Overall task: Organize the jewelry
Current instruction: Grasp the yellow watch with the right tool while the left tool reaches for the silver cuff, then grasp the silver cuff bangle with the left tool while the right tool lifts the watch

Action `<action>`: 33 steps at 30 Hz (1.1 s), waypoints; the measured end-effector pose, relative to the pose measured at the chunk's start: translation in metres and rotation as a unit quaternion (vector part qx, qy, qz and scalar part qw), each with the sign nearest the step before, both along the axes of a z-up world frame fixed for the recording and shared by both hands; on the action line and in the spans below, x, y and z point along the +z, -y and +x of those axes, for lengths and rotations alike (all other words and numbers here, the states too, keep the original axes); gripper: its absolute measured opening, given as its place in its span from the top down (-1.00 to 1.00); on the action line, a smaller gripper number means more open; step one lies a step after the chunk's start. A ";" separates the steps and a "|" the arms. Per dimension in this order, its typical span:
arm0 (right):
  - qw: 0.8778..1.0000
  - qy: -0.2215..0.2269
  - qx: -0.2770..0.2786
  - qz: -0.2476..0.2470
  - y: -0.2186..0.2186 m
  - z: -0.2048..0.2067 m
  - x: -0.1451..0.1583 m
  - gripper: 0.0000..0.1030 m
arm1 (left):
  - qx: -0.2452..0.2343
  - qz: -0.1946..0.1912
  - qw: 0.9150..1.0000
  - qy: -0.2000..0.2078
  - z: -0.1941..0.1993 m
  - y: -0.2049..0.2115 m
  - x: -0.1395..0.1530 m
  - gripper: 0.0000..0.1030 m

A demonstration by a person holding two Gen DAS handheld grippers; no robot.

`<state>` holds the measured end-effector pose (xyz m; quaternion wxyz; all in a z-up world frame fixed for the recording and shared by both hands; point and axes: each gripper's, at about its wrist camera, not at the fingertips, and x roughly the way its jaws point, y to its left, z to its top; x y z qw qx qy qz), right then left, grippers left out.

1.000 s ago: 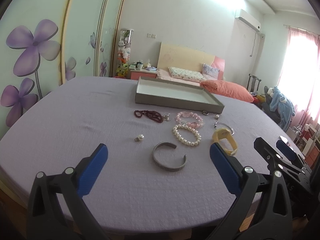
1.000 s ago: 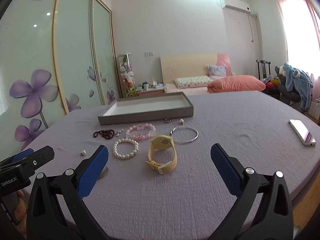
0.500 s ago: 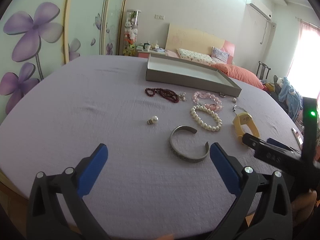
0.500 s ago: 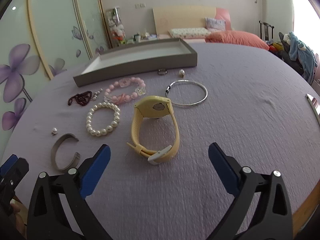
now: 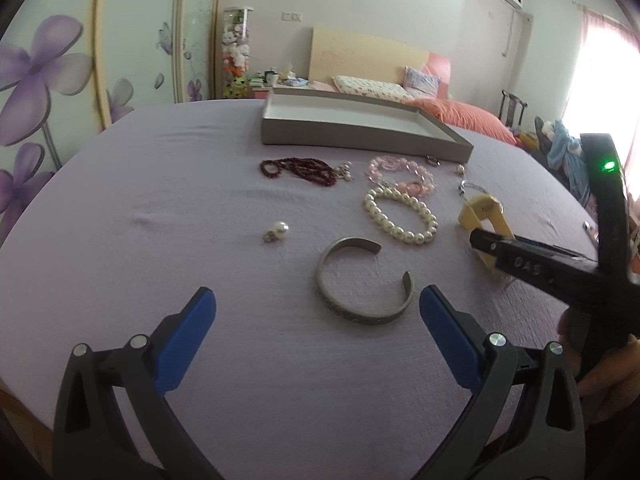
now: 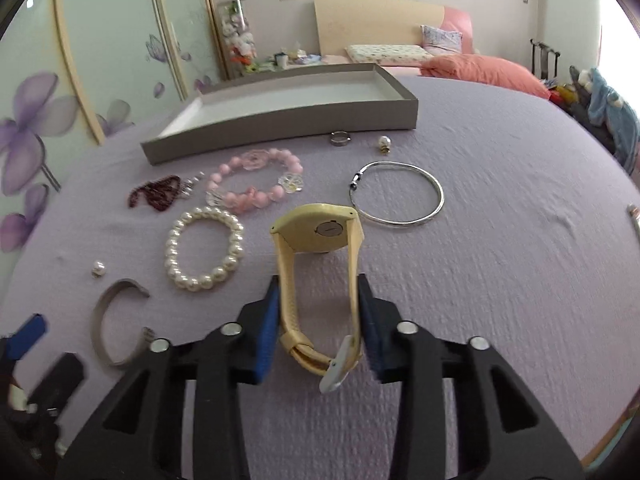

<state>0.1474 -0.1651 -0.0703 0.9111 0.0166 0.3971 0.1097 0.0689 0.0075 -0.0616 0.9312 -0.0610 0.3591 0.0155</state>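
The right gripper (image 6: 318, 316) is closing its jaws on the strap of the yellow watch (image 6: 320, 264), its blue pads pressing against both sides of the band while the watch face is lying ahead of them on the table (image 6: 500, 280). The left gripper (image 5: 318, 316) is standing wide, with nothing between its jaws, and the open grey cuff bracelet (image 5: 362, 280) is lying on the lavender cloth just beyond its fingertips. Further out, the pearl bracelet (image 6: 204, 248) is sitting just left of the watch, with a loose pearl charm (image 6: 98, 268) well to its left. Behind these, the pink bead bracelet (image 6: 256, 180), the dark red bead strand (image 6: 156, 192) and the thin silver bangle (image 6: 398, 198) are lying in a loose row. A small ring (image 6: 340, 138) and another small charm (image 6: 384, 144) are resting near the front wall of the grey tray (image 6: 280, 126), which is sitting at the far side with nothing visible on its white floor.
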 end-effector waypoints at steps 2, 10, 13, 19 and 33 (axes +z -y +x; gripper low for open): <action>1.000 0.010 -0.002 0.009 0.004 -0.004 0.003 0.33 | -0.006 0.009 1.000 -0.007 0.006 0.005 -0.002 -0.96; 0.999 0.039 -0.018 0.024 0.022 -0.005 0.019 0.32 | -0.036 0.037 0.998 -0.038 0.027 0.026 -0.014 -0.96; 0.999 0.037 -0.018 0.030 0.023 -0.005 0.018 0.32 | -0.037 0.042 0.997 -0.045 0.034 0.029 -0.015 -0.83; 0.999 0.035 -0.018 0.034 0.024 -0.006 0.017 0.31 | -0.041 0.045 0.997 -0.056 0.044 0.035 -0.015 -0.57; 0.998 0.045 -0.012 0.037 0.023 -0.011 0.023 0.30 | -0.041 0.032 0.998 -0.047 0.045 0.032 -0.009 -0.27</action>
